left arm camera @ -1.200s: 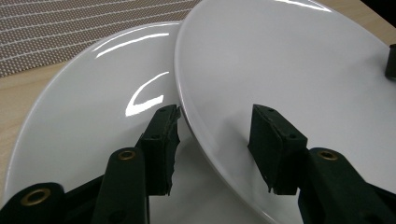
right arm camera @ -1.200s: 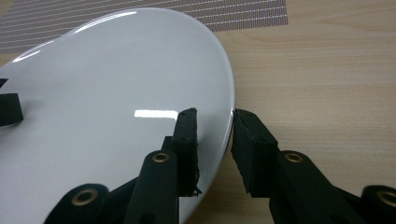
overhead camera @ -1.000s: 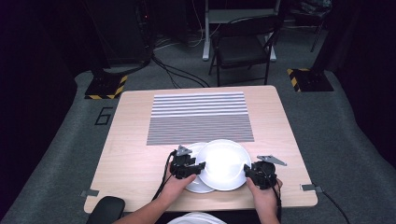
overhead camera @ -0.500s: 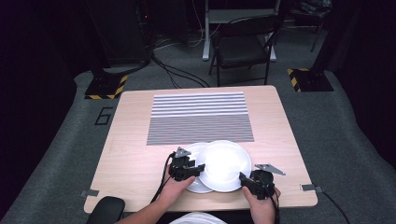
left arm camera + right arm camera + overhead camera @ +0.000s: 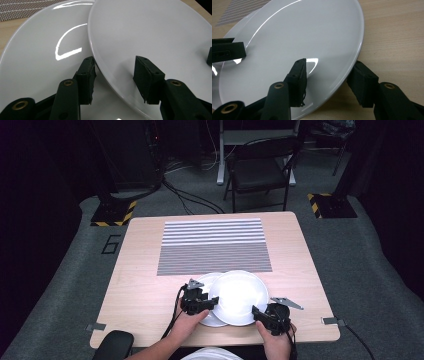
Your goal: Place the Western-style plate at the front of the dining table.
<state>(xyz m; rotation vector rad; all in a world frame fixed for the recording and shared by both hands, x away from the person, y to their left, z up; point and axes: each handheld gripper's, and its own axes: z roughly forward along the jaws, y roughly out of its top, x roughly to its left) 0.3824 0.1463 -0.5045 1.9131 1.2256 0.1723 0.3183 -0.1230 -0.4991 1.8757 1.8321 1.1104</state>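
Note:
Two white plates overlap near the table's front edge. The upper plate lies partly over the lower plate. My left gripper is shut on the upper plate's left rim. In the left gripper view, one pad sits under the upper plate and above the lower plate, and the other rests on top. My right gripper is at the near right rim. Its jaws have just been opening and now stand apart, with the plate's edge between them untouched.
A grey striped mat covers the middle and far part of the wooden table. A folding chair stands beyond the far edge. Something white lies just below the table's near edge.
My right gripper slid back toward the table's near edge and slightly left along the plate's rim, and its jaws spread apart. The left gripper and both plates stayed put.

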